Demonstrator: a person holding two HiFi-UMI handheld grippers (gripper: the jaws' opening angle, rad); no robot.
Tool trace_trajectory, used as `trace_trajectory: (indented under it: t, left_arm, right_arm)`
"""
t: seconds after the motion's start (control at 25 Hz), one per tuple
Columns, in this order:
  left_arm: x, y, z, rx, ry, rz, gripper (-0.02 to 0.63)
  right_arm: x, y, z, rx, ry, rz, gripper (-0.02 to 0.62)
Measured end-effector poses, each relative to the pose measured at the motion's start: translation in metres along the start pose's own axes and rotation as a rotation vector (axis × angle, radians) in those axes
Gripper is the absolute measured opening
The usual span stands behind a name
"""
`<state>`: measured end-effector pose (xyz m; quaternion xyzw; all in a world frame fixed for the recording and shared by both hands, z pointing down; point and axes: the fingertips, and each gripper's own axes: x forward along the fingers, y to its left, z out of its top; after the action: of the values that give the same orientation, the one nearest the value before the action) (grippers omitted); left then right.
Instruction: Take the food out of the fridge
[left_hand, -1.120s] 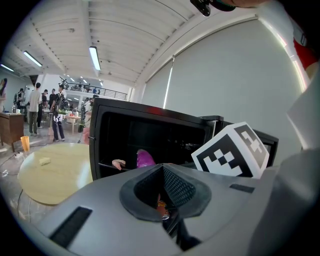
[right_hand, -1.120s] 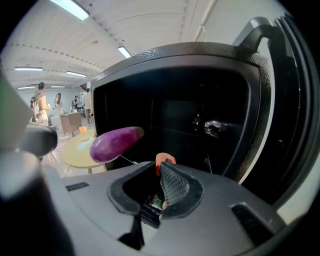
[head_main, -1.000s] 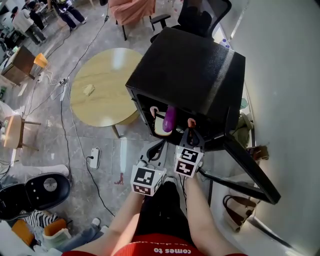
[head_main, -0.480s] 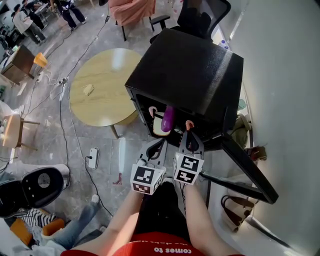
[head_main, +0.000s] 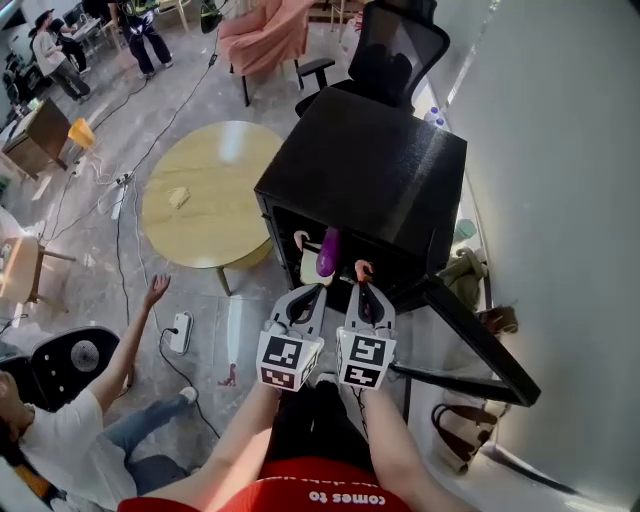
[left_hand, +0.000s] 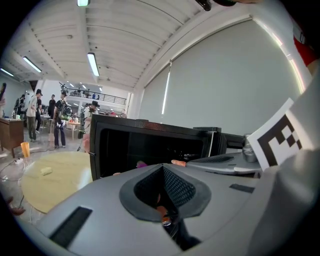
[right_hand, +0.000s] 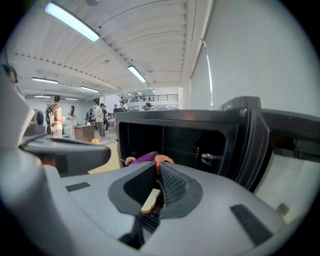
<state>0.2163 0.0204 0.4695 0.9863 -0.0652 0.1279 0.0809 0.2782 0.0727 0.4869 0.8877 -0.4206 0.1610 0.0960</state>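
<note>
Over by the white wall (head_main: 560, 150), in the head view, I see the black fridge (head_main: 370, 165) with its door (head_main: 480, 345) swung open toward the right. The purple eggplant (head_main: 327, 252) is inside, near the front of the opening. Its long side runs up and down the picture, with the top end tipped a little to the right. A pink thing (head_main: 299, 240) sits just left of it, and a white thing (head_main: 311, 270) lies by its low end. My left gripper (head_main: 320, 289) and right gripper (head_main: 362, 284) are side by side just below the opening. The eggplant is just above them, between the two tips, and apart from both. The right gripper holds a small orange piece (head_main: 362, 268) at its tips, just right of the eggplant's low end. A round wooden table (head_main: 200, 190) stands left of the fridge. A person (head_main: 60, 440) sits on the floor at the lower left.

In the left gripper view, the jaws are pressed together with no food between them. Past them is the dark fridge opening. A little bit of purple peeks over the jaw, a bit left of the tips. I can't tell from here which way the eggplant points.

In the right gripper view, the jaws are almost together and pinch the orange piece at their very tips. The eggplant shows as a low purple hump just left of the orange piece. Most of it is hidden behind the jaw in front. The pink thing is at its left end.
</note>
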Motion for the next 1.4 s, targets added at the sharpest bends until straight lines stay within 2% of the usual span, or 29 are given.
trace_trajectory:
  t: [0.4,0.68,1.12,1.4]
  left_arm:
    - [-0.029,0.012,0.025,0.027,-0.059,0.028,0.003]
    - [-0.06,0.049,0.041,0.029,-0.099,0.123,0.003]
    - [-0.123,0.121,0.026,0.001,-0.12,0.335,0.003]
    - [-0.182,0.163,0.013,-0.035,-0.127,0.508,0.003]
  right_arm:
    - [-0.027,0.036,0.033,-0.031,-0.072,0.085,0.026]
    - [-0.025,0.083,0.065,-0.062,-0.133,0.185,0.026]
    - [-0.011,0.19,0.064,-0.134,-0.157,0.418,0.026]
    - [-0.017,0.265,0.057,-0.184,-0.146,0.597,0.026]
